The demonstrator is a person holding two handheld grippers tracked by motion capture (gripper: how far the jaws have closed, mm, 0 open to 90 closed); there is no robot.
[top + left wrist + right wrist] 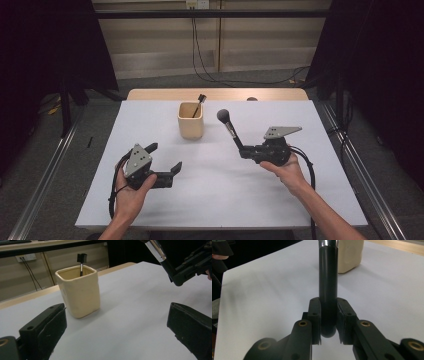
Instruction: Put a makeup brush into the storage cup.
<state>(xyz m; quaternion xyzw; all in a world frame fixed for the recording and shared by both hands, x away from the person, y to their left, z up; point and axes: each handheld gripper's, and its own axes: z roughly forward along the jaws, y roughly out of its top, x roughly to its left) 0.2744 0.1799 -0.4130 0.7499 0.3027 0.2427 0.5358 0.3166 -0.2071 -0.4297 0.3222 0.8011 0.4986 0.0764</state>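
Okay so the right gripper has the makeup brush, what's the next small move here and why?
Probably carry the makeup brush over toward the cream cup. The right gripper is shut on the handle's end, bristles up and short of the cup, which already holds a smaller brush. The left gripper is open, holding nothing.

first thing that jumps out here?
The right gripper, right of centre on the white table, is shut on the handle end of a black makeup brush that slants up toward the cream cup. That cup stands mid-table with a small brush in it. The left gripper hangs open, empty, front left.
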